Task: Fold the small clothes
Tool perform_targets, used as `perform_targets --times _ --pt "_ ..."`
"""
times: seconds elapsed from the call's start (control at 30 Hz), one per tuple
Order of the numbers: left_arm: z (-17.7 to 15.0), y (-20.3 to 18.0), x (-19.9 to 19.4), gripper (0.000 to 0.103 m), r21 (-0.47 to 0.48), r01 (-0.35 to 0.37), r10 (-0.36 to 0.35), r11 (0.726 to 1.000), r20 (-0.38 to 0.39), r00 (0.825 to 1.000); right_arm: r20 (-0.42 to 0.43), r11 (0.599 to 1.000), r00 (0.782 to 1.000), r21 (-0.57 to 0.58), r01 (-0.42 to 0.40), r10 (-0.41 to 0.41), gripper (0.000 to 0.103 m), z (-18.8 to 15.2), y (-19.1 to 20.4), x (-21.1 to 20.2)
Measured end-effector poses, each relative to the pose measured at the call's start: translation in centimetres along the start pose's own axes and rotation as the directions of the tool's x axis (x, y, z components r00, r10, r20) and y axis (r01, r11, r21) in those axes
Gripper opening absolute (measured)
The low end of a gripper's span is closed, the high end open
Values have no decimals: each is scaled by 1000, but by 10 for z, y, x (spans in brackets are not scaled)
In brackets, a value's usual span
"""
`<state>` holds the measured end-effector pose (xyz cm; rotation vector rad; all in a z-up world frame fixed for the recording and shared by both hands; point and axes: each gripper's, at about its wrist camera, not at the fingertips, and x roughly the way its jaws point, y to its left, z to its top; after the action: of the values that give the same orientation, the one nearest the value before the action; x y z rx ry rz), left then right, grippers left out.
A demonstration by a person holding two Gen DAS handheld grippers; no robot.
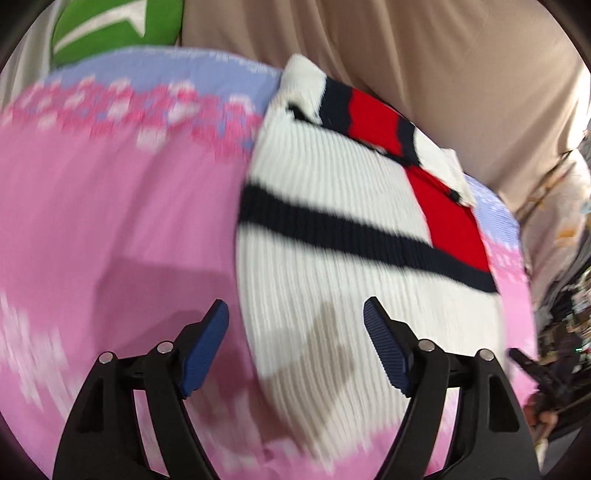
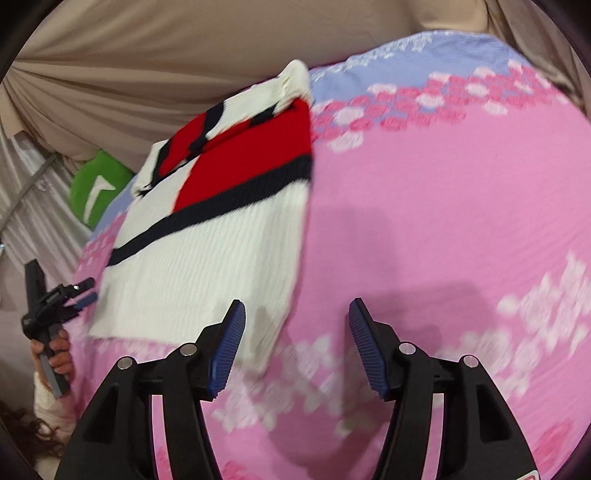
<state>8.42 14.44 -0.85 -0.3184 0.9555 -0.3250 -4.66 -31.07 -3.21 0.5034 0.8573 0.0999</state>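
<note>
beige draped fabric (image 1: pixel 424 55) hangs behind a pink bedspread with white blossoms and a pale blue band (image 1: pixel 110 203), and that is the surface we work on. a green cushion with a white arrow mark (image 1: pixel 110 29) sits at eleven o'clock in our left wrist view.

the white ribbed knit sweater with navy stripes and red blocks (image 1: pixel 332 221) lies folded flat on the bedspread. in the left wrist view it fills the centre and runs toward one o'clock; in the right wrist view it (image 2: pixel 207 258) sits from nine to eleven o'clock.

our left gripper (image 1: pixel 295 321) hovers over the near left edge of the sweater, its blue ribbed pads apart with nothing held between them. our right gripper (image 2: pixel 297 317) hovers at the sweater's near right corner, its pads also apart and holding nothing.

at eight o'clock in the right wrist view we see the left hand (image 2: pixel 55 354) wrapped around the left gripper's handle. both views are blurred.
</note>
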Motion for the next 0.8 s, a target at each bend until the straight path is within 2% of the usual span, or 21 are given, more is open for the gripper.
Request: perform_targets --times 0.07,0.13,0.23,0.37,0.4,0.43,0.47,0.5,0.63,0.8 --pt "-19 -2 -1 74 -28 44 -44 999 -21 999 1 998 998 19 -57 57 60 -11 5 3" --pt "-29 -8 -4 74 -22 36 -36 999 16 999 29 997 997 22 -78 77 65 -19 13 5" --pt "-37 -12 -4 73 -66 81 -79 994 40 996 46 993 992 30 -118 116 66 -20 21 11" --pt "-37 -16 2 54 -89 107 -105 990 31 994 60 990 989 32 -134 132 61 -18 33 23" --pt "-36 -16 3 50 -90 105 -102 990 35 994 61 991 990 29 -133 131 54 -18 37 26" --pt "-35 -17 4 36 -91 99 -97 991 31 995 56 991 990 29 -131 129 40 -17 40 30" --pt "-33 -16 7 22 -102 105 -103 989 21 994 54 991 990 32 -131 129 30 -19 43 34" --pt "-33 -15 8 16 -116 114 -113 987 16 994 49 990 990 36 -136 134 11 -19 43 36" --pt "-36 -12 -9 10 -114 117 -112 986 55 992 118 988 983 37 -148 142 8 -23 48 24" --pt "-48 -26 -65 9 -24 153 -148 988 159 976 235 981 953 -37 -190 193 7 -32 56 -24"
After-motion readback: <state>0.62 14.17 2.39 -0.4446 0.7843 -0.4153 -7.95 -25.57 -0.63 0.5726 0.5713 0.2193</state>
